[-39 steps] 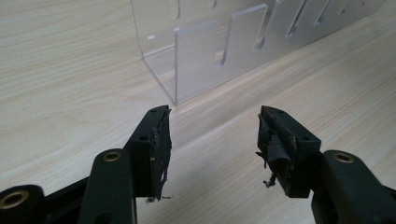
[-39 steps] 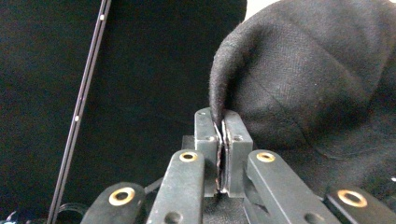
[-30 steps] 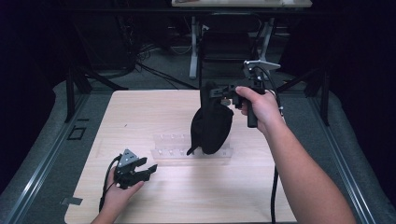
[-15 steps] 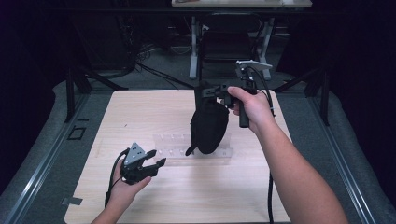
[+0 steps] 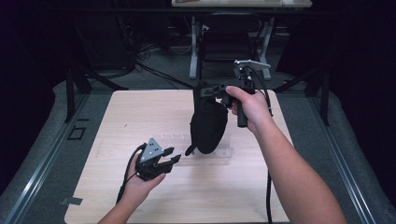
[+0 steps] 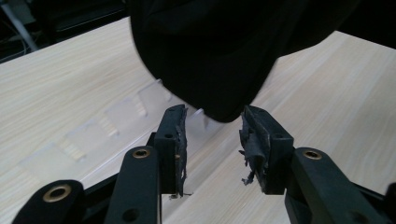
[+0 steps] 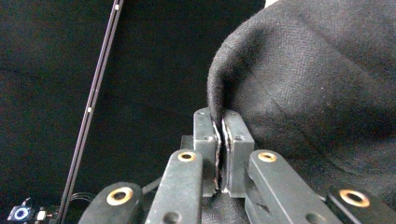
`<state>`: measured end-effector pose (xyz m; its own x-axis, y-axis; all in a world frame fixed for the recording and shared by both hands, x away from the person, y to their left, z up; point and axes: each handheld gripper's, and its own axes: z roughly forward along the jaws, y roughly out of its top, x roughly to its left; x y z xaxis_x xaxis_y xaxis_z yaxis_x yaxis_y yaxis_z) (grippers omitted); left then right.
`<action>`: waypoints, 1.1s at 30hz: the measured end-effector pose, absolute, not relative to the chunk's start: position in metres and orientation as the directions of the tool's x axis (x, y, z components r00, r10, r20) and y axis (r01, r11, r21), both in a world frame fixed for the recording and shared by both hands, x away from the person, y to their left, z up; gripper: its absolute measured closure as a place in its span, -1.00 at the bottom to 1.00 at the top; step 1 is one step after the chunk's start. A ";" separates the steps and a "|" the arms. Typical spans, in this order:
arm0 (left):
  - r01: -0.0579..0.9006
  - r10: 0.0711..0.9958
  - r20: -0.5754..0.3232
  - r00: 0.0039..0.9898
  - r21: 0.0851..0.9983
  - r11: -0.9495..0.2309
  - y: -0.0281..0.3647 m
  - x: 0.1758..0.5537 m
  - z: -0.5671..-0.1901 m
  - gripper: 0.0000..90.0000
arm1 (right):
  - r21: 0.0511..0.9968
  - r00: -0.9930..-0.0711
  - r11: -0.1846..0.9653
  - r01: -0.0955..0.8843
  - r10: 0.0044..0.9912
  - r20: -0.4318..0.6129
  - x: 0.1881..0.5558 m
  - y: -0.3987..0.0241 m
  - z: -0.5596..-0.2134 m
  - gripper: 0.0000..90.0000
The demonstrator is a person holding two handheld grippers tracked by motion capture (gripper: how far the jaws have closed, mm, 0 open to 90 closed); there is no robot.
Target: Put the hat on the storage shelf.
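The left hand-held gripper (image 5: 169, 158), nearest the person, is hovering low over the counter (image 5: 140, 112) with its jaws part-way apart and has just been closing them; nothing is between them yet. Just beyond it, a clear plastic tray (image 5: 180, 140) is lying flat. Above the tray's far end, the black fabric pouch (image 5: 208, 123) is hanging free, apparently so its lower end can be caught. The right hand-held gripper (image 5: 201, 92) is pinching its top edge tightly.

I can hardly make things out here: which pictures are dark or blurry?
High view: lit table, black surroundings. Left gripper view: black cloth smeared at its lower edge, clear tray faint. Right gripper view: cloth weave sharp, background black.
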<state>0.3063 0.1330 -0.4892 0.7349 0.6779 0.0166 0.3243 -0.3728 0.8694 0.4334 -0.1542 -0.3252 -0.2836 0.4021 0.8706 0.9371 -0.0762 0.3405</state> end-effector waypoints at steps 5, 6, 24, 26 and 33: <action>0.304 0.661 0.031 0.750 0.871 -0.386 0.121 0.306 -0.484 0.42 | 0.343 -0.286 -0.078 0.936 0.401 0.870 0.434 -0.153 -0.325 0.91; 0.301 0.659 0.034 0.751 0.871 -0.388 0.120 0.306 -0.483 0.43 | 0.344 -0.287 -0.077 0.936 0.400 0.870 0.434 -0.152 -0.325 0.91; 0.257 0.637 0.065 0.768 0.880 -0.400 0.101 0.307 -0.469 0.70 | 0.344 -0.292 -0.068 0.937 0.388 0.874 0.433 -0.143 -0.326 0.90; 0.258 0.638 0.065 0.768 0.880 -0.400 0.101 0.307 -0.468 0.72 | 0.344 -0.292 -0.069 0.937 0.388 0.874 0.433 -0.143 -0.326 0.90; 0.257 0.639 0.077 0.766 0.874 -0.413 0.102 0.308 -0.468 0.82 | 0.349 -0.297 -0.067 0.935 0.389 0.872 0.432 -0.142 -0.324 0.84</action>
<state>0.3075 0.1015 -0.4681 0.7658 0.6385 0.0766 0.2569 -0.4129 0.8738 0.4320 -0.1424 -0.3244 -0.2972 0.3887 0.8721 0.9349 -0.0672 0.3486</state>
